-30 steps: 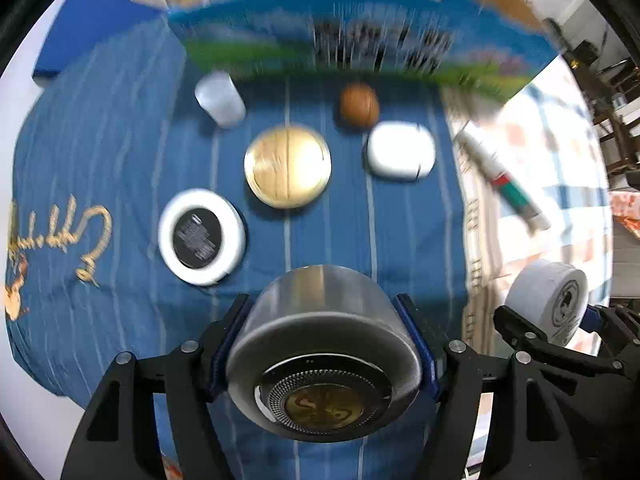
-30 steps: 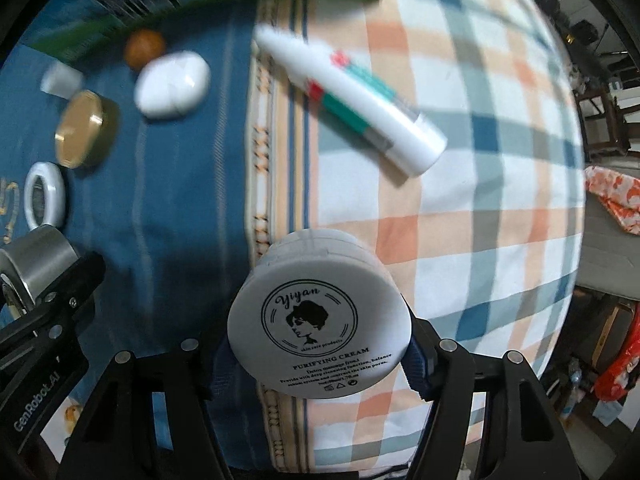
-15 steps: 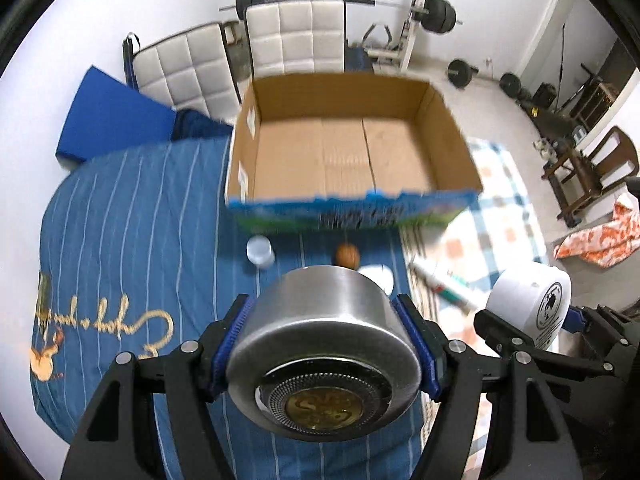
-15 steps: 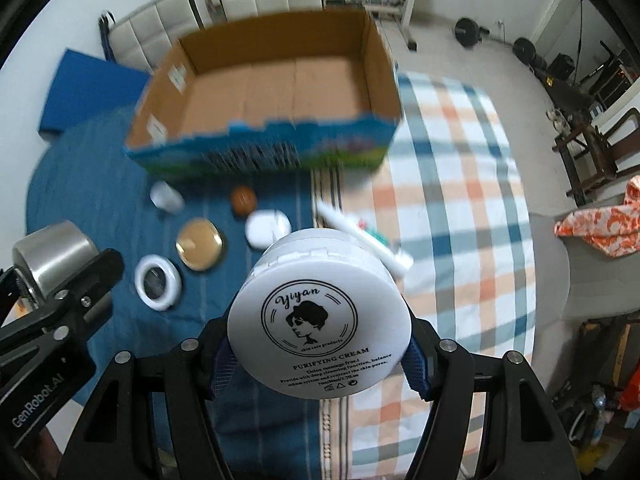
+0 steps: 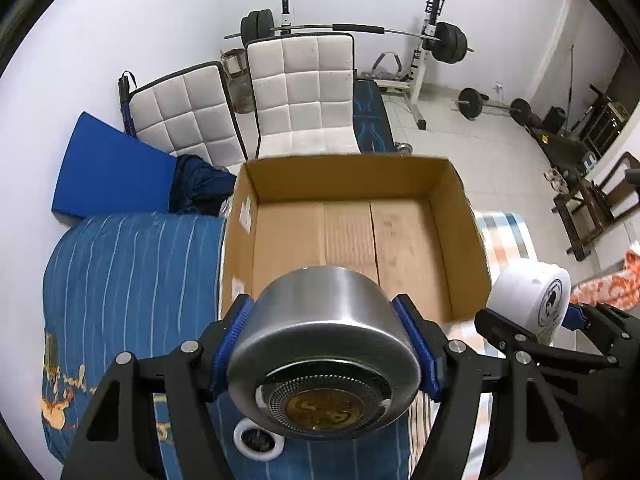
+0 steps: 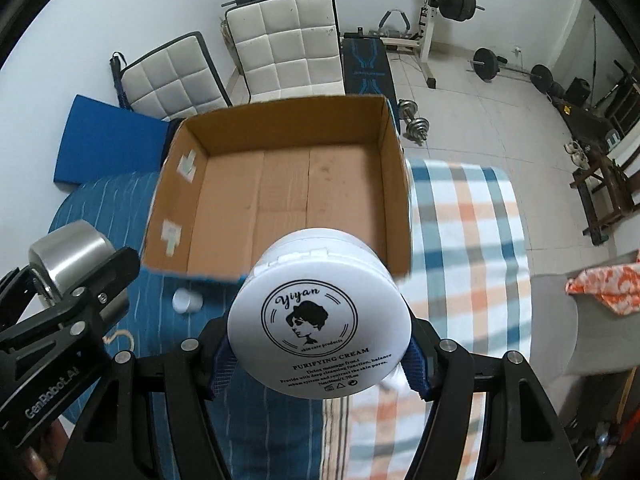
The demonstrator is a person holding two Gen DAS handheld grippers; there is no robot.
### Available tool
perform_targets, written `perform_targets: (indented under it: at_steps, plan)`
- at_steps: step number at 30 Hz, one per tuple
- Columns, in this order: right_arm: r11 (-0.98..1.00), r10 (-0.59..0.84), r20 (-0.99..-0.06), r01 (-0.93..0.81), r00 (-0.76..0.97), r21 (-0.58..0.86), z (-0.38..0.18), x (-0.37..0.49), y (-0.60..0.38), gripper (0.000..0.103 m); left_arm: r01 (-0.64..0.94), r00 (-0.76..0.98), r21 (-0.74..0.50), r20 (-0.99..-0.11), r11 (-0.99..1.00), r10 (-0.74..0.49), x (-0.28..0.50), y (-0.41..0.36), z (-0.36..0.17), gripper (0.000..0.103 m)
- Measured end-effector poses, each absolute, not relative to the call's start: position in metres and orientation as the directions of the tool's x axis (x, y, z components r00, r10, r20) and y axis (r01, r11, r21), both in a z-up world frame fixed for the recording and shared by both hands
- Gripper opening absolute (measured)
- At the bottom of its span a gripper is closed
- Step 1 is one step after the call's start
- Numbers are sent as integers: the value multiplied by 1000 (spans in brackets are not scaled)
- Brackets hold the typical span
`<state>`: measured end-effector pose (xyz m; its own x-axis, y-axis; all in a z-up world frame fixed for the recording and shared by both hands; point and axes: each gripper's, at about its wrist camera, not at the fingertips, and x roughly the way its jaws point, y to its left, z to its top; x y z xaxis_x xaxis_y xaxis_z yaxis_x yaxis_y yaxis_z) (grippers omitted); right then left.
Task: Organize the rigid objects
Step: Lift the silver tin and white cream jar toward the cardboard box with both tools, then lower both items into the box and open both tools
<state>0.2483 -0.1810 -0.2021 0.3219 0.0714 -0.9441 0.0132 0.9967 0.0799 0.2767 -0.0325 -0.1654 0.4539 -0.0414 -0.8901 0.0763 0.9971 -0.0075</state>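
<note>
My left gripper point(image 5: 324, 344) is shut on a round silver metal tin point(image 5: 320, 336) and holds it in the air just before the near wall of an open cardboard box point(image 5: 460, 232). My right gripper point(image 6: 318, 344) is shut on a white cream jar point(image 6: 320, 320) with a black "Yiyan" label, also in the air at the box's near edge. The box point(image 6: 192, 208) shows nothing inside. Each gripper shows in the other's view: the jar point(image 5: 532, 300) at the right, the tin point(image 6: 68, 252) at the left.
The box stands on a bed with a blue striped cover point(image 5: 120, 272) and a plaid cover point(image 6: 472, 240). A white ring-shaped jar point(image 5: 256, 444) and a small silver cap point(image 6: 187, 300) lie on the blue cover. Behind are white chairs point(image 5: 304, 96) and weight gear.
Both grippers have risen from low over the bed and tipped toward the box, each holding its item. The small objects on the blue cover have dropped mostly out of view.
</note>
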Motion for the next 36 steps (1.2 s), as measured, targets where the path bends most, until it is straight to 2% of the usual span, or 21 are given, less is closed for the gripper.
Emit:
perform_targets:
  at_steps: [7,16,23,36]
  plan:
    - [993,108,-955,20,275,119,-242,334,-202,69,39,395,-63,-916,997,-74,351,-37,-196,69]
    - [988,155,-980,-1,124,156,-333,419,-194,69,-66,125,-236,-966,969,-227,457,-20,-294,69]
    - [990,129,-991,-57,21,128,-385,459,-182,69,-96,-29,-230,-972,968,-234,506,-22,-355,69]
    - [990,36,-996,-133,-84,47,-432,494,-176,70,-81,-139,-208,-966,975,-217,517,-39,-389,69]
